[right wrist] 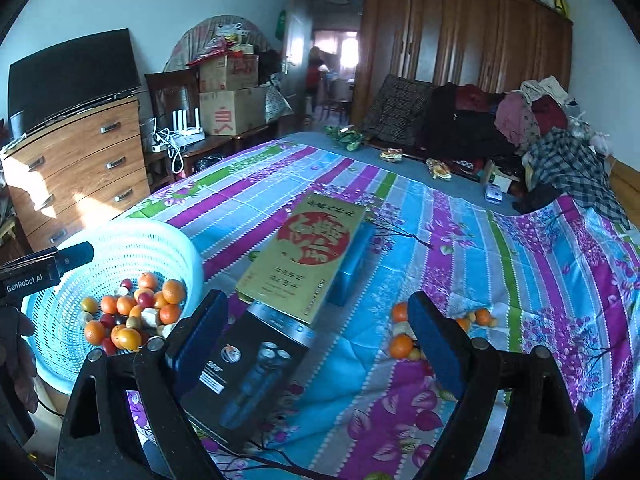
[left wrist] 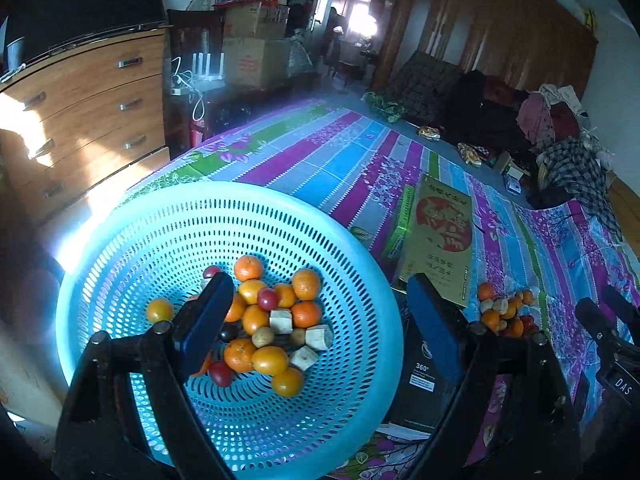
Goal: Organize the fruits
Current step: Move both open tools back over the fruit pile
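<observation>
We record, by size: bed under a striped floral quilt. Pale blue perforated basket at its left edge, holding most fruits. Gold box overlapping a black shaver box. Loose fruit pile right of the boxes. Left gripper, jaws wide, empty, above the basket. Right gripper, jaws wide, empty.

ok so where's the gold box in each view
Left wrist: gold box right of centre, beyond the basket, above the black box.
Right wrist: gold box at centre, far end of the black box.
Shared landmark: the loose fruit pile on the bedspread.
</observation>
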`<state>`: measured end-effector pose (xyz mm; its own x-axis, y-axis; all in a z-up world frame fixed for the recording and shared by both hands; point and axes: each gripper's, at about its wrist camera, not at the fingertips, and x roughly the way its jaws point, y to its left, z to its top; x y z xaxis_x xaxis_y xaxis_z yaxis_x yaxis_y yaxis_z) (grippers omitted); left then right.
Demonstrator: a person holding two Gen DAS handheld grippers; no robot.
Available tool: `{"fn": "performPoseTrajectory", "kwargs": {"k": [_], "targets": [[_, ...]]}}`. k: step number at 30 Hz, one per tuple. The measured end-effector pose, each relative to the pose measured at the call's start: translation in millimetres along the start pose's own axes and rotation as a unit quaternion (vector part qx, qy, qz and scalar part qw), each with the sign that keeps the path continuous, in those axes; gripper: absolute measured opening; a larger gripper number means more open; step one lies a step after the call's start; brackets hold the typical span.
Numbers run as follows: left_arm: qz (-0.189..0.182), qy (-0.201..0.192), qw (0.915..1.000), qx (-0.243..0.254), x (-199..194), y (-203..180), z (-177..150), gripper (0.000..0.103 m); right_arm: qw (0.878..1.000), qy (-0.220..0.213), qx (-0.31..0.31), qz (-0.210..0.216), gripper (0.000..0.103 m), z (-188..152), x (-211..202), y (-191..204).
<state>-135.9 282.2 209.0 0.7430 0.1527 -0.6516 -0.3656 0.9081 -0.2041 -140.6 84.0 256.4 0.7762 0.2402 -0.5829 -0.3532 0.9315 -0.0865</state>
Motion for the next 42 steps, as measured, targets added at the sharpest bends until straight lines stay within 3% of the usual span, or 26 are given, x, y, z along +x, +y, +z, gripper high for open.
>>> {"fn": "performPoseTrajectory", "kwargs": {"k": [12, 19, 25, 31, 36, 38, 42], "targets": [[-0.039, 0.025, 0.9963, 0.073, 15.0, -76.0, -11.0, 0.089, 0.999, 0.027, 0.038, -0.017, 0.093, -24.7, 7.4, -55.6], [-0.083, 0.043, 0.9875, 0.127, 18.9, -133.6, -29.3, 0.089, 0.997, 0.050, 0.056, -0.029, 0.093, -53.7, 11.8, -89.5], [-0.132, 0.077, 0.9719, 0.179, 31.4, -187.2, -59.0, 0.089, 0.990, 0.099, 0.087, -0.054, 0.093, -119.4, 16.6, -137.2], [-0.168, 0.126, 0.9543, 0.213, 56.7, -230.1, -86.6, 0.089, 0.975, 0.161, 0.136, -0.077, 0.093, -193.5, 14.4, -190.6], [-0.190, 0.154, 0.9403, 0.237, 83.5, -263.3, -104.3, 0.088, 0.968, 0.172, 0.167, -0.078, 0.093, -223.9, 10.9, -221.0], [-0.203, 0.165, 0.9325, 0.249, 98.8, -279.1, -112.5, 0.082, 0.967, 0.169, 0.175, -0.076, 0.093, -227.1, 11.7, -227.9], [-0.229, 0.194, 0.9224, 0.243, 130.8, -298.4, -124.7, 0.058, 0.965, 0.164, 0.190, -0.070, 0.092, -232.4, 17.0, -241.2]]}}
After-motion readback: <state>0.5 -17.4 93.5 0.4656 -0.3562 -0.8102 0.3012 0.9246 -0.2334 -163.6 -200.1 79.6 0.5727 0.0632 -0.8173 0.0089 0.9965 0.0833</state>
